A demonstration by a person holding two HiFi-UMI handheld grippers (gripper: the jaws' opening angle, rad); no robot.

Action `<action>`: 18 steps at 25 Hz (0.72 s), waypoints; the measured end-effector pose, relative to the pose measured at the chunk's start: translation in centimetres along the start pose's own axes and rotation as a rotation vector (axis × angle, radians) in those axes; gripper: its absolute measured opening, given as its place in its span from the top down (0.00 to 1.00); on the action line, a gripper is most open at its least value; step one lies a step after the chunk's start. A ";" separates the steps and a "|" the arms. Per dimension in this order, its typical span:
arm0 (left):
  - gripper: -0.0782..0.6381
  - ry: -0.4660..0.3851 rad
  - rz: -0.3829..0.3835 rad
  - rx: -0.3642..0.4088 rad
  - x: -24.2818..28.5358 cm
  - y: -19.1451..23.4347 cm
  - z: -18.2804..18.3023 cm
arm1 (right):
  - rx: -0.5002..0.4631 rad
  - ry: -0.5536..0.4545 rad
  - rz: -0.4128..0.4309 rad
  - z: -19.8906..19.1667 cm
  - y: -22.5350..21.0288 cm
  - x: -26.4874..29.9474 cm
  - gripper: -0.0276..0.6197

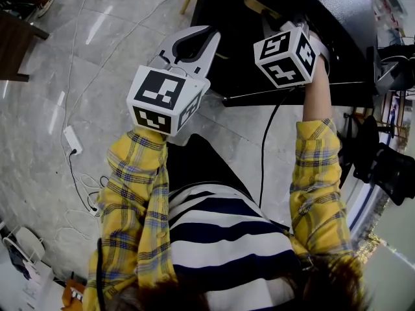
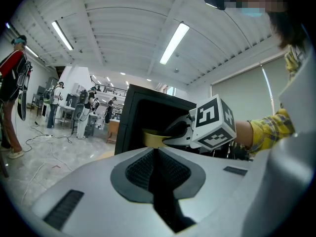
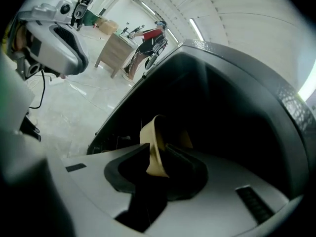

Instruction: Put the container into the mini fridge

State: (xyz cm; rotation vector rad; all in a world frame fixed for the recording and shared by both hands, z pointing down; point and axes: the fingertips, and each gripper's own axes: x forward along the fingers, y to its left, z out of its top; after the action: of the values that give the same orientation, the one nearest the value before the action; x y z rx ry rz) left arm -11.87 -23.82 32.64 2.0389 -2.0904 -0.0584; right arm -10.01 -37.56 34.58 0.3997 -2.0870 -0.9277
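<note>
Gripping container [image 3: 151, 132] at mini fridge [image 3: 247, 98] opening, right claw [image 3: 158, 153] clamped; left claw [image 2: 157, 154] closed.

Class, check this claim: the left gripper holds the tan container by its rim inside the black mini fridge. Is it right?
No. It is the right gripper that holds the tan container by its rim inside the black mini fridge, as the right gripper view shows.

Grippers we hold: 2, left gripper [image 2: 157, 151] and right gripper [image 3: 157, 157]
Container [image 3: 154, 144] we count: 1
Mini fridge [image 3: 237, 98] we count: 1
Marker cubes [image 1: 166, 99] [image 1: 287, 56] we see: 2
</note>
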 end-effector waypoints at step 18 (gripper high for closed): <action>0.85 -0.016 0.061 0.025 -2.6 1.0 0.9 | 0.283 -0.114 -0.127 0.1 0.3 -5.2 0.86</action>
State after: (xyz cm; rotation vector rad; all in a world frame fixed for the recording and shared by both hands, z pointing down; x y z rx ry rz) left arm -13.03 -21.31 31.62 1.9941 -2.1715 -0.0388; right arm -6.86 -34.45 31.92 0.6463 -2.3284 -0.7417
